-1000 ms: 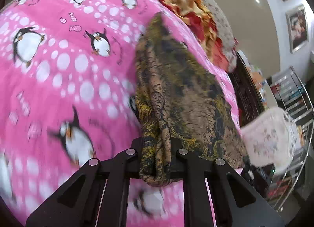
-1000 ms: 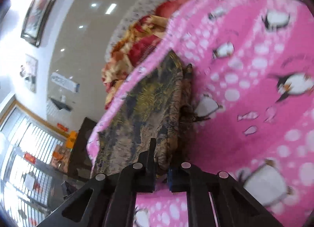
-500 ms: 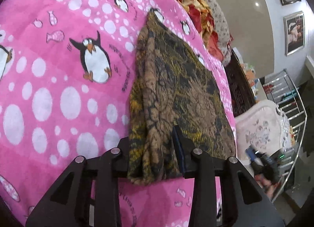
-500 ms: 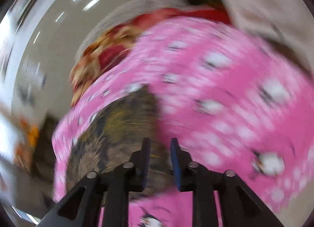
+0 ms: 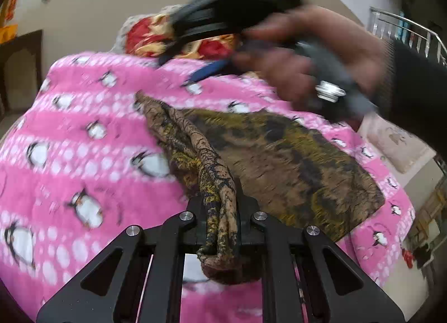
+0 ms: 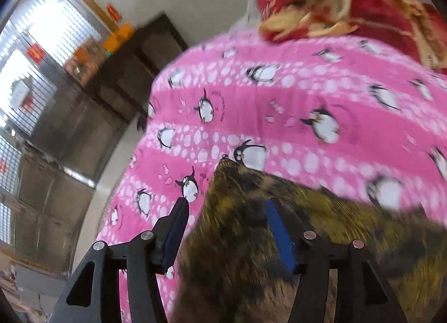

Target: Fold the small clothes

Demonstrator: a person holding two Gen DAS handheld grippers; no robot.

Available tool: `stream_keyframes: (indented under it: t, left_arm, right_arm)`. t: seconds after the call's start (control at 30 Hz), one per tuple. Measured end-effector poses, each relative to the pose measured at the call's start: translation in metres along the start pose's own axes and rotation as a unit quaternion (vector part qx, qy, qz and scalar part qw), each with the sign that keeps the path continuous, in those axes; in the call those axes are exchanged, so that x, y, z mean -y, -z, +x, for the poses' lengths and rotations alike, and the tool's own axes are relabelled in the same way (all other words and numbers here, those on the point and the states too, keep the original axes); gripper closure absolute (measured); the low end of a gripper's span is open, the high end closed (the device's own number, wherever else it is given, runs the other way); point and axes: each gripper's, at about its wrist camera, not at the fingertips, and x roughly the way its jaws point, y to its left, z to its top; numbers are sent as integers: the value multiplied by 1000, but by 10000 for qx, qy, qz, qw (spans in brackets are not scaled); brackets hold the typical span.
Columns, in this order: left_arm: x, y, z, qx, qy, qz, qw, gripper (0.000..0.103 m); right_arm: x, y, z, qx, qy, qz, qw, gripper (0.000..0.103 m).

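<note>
Left hand-held gripper [image 5: 220, 219] is re-pinching the bunched brown garment [image 5: 293, 160] after loosening; right hand-held gripper [image 6: 226, 228], now released, is hovering wide open for another fold.

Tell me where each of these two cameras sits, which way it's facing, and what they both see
Left wrist: sits on the left gripper, looking along its fingers shut on the brown patterned cloth; the person's right hand and blurred right gripper show above.
Right wrist: sits on the right gripper, fingers open over the cloth, facing the dark cabinet.
Shared: the cloth, pink penguin blanket, red-yellow fabric.
</note>
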Motion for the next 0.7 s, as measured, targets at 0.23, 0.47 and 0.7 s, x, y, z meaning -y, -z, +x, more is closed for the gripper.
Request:
stream_keyframes:
  t: [0.23, 0.47, 0.7]
  left_arm:
    - [12, -17, 7, 19, 318, 72, 9995, 93]
    - [16, -20, 3, 17, 376, 119, 9992, 93]
    - [34, -36, -9, 91, 707, 293, 9970, 93]
  right_arm:
    - [-38, -23, 55, -1323, 1131, -1010, 9796, 47]
    - [-35, -20, 83, -1858, 1981, -1590, 9492, 72]
    - [0, -18, 39, -1562, 1399, -1536, 9656, 95]
